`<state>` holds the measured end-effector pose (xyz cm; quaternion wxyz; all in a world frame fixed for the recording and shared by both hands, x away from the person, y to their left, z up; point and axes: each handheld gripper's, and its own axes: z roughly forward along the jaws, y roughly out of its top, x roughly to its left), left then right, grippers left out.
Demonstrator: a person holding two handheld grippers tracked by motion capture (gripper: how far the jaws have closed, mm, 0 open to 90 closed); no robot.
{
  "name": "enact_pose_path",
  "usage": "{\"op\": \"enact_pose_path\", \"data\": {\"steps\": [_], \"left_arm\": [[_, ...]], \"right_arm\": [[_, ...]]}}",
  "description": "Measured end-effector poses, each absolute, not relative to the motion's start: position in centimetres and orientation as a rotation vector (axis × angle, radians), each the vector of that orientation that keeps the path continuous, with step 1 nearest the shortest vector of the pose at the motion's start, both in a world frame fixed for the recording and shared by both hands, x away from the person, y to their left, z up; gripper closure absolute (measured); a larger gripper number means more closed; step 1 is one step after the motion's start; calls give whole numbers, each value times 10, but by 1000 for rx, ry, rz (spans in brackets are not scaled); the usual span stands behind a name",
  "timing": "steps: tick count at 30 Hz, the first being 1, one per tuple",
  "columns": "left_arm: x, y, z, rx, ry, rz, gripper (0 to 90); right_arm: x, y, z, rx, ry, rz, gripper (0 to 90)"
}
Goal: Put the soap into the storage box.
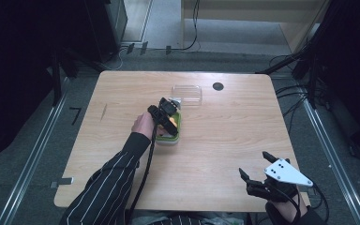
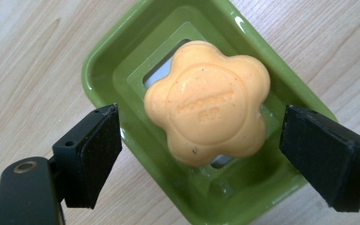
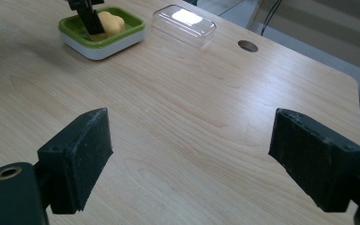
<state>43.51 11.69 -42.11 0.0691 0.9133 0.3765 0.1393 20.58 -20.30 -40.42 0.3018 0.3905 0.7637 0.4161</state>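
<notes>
My left gripper (image 2: 201,145) hangs over the green soap dish (image 2: 122,61), jaws spread clear of the orange soap (image 2: 206,103) lying in it between them. My right gripper (image 3: 192,154), jaws wide and empty, sits well apart over the tabletop (image 3: 192,103).

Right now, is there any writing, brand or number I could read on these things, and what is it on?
Soap: two lines of raised letters are stamped inside a ring on its top, too soft and blurred to read for certain.
Green soap dish: no writing.
Clear lid: no writing that can be made out.
Table: no writing.
</notes>
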Motion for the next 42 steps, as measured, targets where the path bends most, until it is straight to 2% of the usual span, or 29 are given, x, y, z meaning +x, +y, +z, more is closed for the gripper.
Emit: {"op": "enact_pose_path", "data": {"steps": [12,24,42], "left_arm": [[416,125,-407,2723,1126,374,47],[393,135,-406,2776,1115,324,0],[350,158,-416,2810,1122,293,0]], "right_arm": [[205,-203,-404,1035,2023,1101,136],[205,-202,-404,1039,2025,1101,136],[205,-203,-404,1035,2025,1099,136]]}}
